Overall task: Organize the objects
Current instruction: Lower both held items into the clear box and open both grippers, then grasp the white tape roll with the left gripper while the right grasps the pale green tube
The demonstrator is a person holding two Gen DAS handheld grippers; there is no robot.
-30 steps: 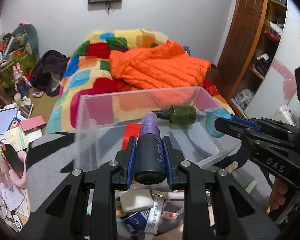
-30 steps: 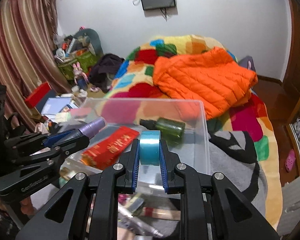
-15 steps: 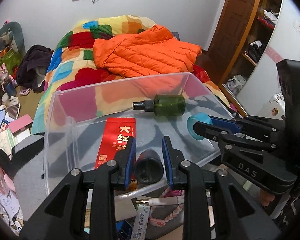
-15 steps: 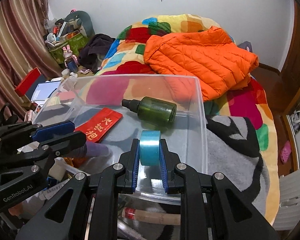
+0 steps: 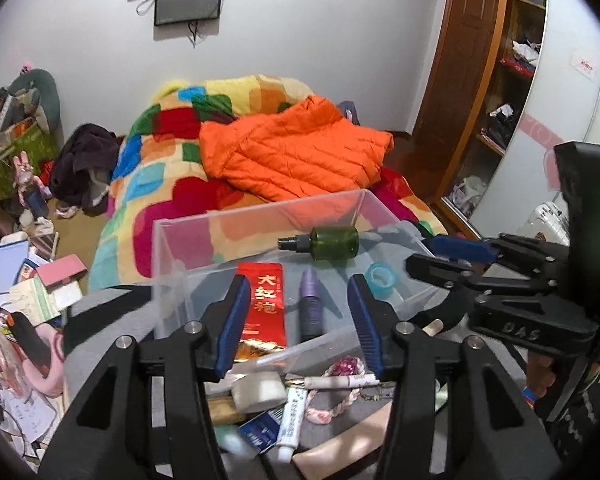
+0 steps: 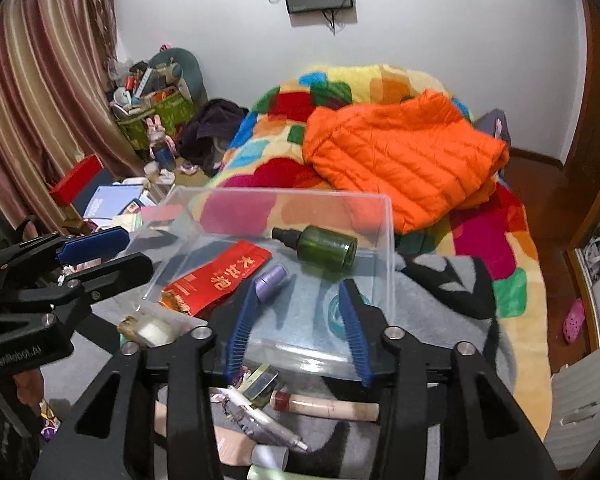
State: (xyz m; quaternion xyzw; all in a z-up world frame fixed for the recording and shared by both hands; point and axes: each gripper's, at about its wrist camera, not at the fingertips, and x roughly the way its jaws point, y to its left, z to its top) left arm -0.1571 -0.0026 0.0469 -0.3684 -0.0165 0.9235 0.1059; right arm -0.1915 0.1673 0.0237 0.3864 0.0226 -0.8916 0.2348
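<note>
The left claw (image 5: 300, 314) gapes empty above the clear plastic box (image 5: 260, 216), where the purple spray bottle (image 5: 311, 304) lies; the right claw (image 6: 296, 320), likewise spread and empty, frames the teal tape roll (image 5: 382, 276) lying inside, so both seem dropped there for sorting

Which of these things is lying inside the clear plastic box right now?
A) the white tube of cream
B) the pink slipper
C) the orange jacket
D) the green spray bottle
D: the green spray bottle lies on its side on the floor of the clear box, next to the red packet.
</note>
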